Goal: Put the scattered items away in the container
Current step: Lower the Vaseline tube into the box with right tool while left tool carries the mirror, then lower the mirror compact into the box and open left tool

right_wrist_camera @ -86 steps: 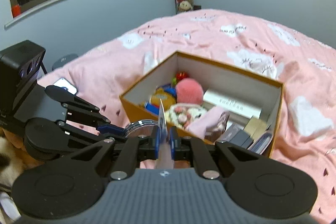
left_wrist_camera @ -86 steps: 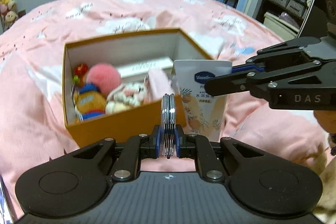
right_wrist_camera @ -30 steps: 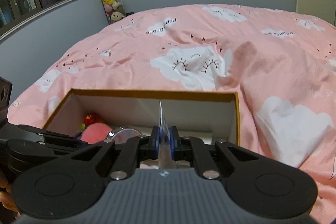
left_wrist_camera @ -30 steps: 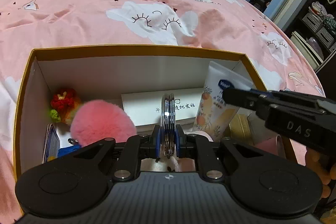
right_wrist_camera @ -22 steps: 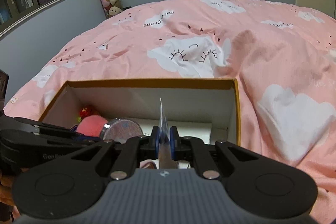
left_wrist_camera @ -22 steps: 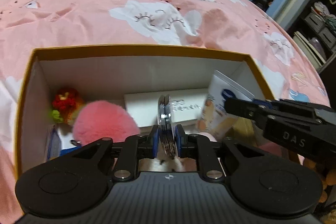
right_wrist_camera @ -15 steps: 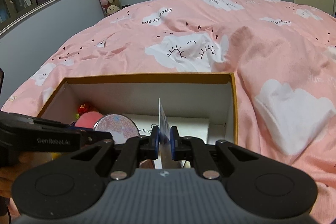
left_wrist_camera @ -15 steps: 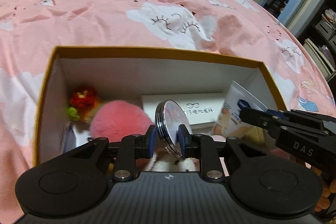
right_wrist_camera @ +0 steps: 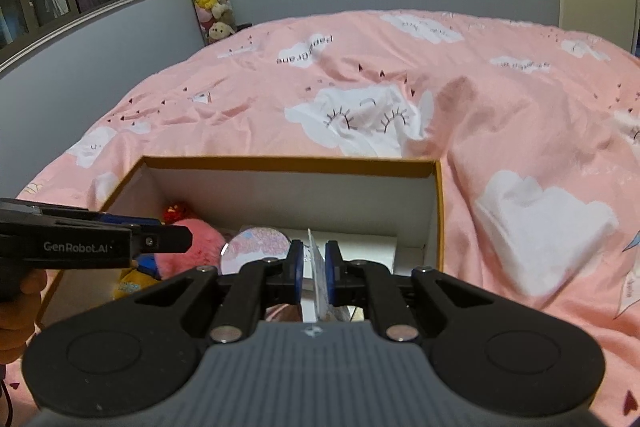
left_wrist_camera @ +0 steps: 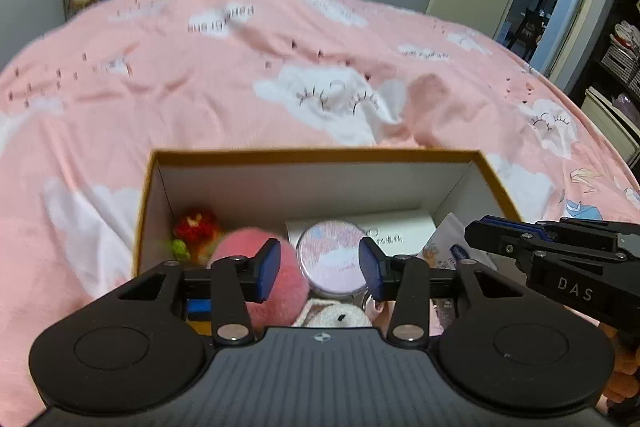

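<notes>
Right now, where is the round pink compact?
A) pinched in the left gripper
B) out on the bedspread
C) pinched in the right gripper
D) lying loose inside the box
D: the round pink compact lies in the box among the toys, clear of the left gripper, whose pads stand apart.

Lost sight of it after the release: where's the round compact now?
In the left wrist view the compact lies inside the box, right of the pink pompom, leaning on the white carton.

Both wrist cams sit close over the orange box's point(left_wrist_camera: 316, 155) point(right_wrist_camera: 288, 161) near side, angled down, sharing its inside.
</notes>
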Demonstrator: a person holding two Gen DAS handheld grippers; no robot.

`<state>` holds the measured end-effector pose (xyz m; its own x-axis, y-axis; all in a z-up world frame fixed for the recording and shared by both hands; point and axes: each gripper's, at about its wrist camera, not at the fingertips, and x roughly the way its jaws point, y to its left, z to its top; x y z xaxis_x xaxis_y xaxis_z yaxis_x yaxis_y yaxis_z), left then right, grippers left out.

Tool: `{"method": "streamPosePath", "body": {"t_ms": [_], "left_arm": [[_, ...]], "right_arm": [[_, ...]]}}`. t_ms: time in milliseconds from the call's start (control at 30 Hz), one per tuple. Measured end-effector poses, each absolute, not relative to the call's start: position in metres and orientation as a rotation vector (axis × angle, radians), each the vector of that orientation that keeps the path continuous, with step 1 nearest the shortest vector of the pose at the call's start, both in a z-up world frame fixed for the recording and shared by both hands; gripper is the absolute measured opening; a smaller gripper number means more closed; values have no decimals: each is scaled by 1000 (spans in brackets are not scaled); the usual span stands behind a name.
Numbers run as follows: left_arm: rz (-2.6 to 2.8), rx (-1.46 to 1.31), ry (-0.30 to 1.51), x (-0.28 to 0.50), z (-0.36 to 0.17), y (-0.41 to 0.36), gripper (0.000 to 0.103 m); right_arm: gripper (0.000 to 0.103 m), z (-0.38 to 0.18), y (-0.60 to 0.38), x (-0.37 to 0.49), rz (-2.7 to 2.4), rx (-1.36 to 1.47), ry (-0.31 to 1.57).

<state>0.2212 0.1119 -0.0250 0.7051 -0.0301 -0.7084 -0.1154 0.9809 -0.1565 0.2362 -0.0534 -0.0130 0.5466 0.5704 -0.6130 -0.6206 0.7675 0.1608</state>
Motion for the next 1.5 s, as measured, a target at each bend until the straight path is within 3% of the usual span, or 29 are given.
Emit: {"method": "streamPosePath", "body": {"t_ms": [100, 167, 267, 367, 467, 767, 1500], "left_arm": [[64, -144, 740, 212, -12, 103, 57], [81, -114, 702, 204, -4, 98, 67], [112, -74, 647, 192, 6, 90, 81], [133, -41, 620, 181, 13, 83, 87], [164, -1, 606, 173, 17, 77, 88], [197, 13, 576, 149, 28, 68, 88], [309, -93, 693, 118, -49, 82, 89]], "right_arm": [[24, -2, -56, 225, 708, -86, 659], [38, 7, -59, 217, 705, -84, 625], [45, 18, -63, 203, 694, -89, 576], [51, 26, -66, 189, 689, -98, 535], [62, 33, -70, 178, 691, -85, 510], [81, 44, -79, 153, 683, -28, 471], [89, -39, -74, 130, 609, -83, 543]]}}
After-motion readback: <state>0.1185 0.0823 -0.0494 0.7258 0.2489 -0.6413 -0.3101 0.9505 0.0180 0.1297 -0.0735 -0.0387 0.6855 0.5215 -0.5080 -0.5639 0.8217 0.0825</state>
